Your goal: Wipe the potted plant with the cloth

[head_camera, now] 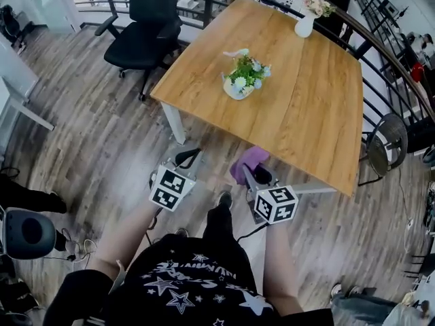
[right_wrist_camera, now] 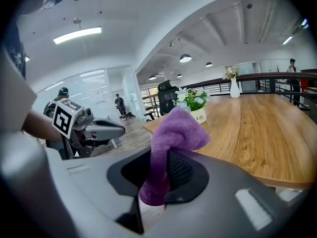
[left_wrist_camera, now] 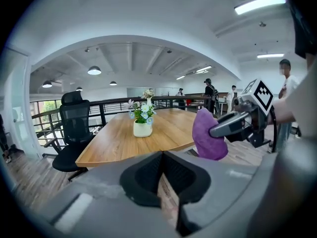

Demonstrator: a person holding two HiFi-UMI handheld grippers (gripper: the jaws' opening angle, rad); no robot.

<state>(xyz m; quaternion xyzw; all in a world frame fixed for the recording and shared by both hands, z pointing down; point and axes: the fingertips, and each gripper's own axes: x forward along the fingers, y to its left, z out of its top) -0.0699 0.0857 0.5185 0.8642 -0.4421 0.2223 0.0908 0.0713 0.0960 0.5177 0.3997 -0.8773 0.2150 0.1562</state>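
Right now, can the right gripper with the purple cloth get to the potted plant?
Probably not yet: the right gripper, holding the purple cloth, is short of the table, and the potted plant stands further in. Nothing blocks the way.

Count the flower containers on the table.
2. A white pot of blue and white flowers stands toward the light wooden table's left side; a tall white vase of pale flowers stands at its far end. None seems hidden.
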